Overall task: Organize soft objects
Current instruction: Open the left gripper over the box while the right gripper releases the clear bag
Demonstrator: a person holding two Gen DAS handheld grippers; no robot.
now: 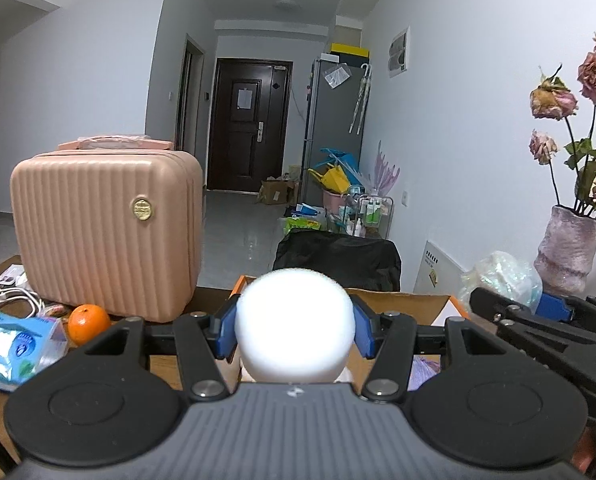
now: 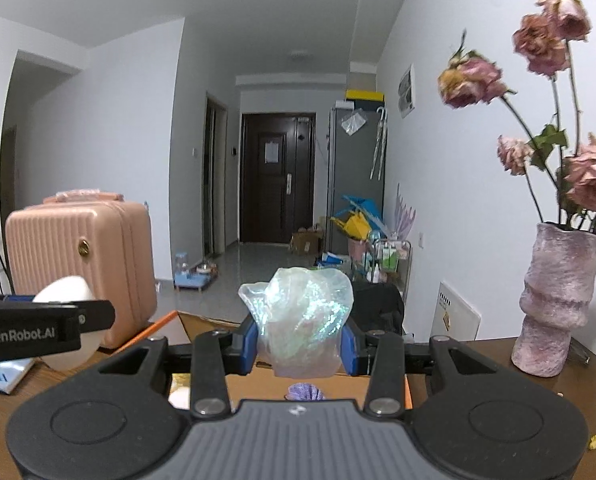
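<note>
Left wrist view: left tongs [image 1: 296, 330] gripping white ball [image 1: 296, 322], right tongs [image 2: 300, 344] gripping crinkly bag [image 2: 302, 316]. Both hanging just above open box [image 1: 398, 304] on counter, w/ box lying directly below, left tongs nearer its left side.

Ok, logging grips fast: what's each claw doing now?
Left claw: closed on the white foam ball.
Right claw: closed on the iridescent plastic bundle.
</note>
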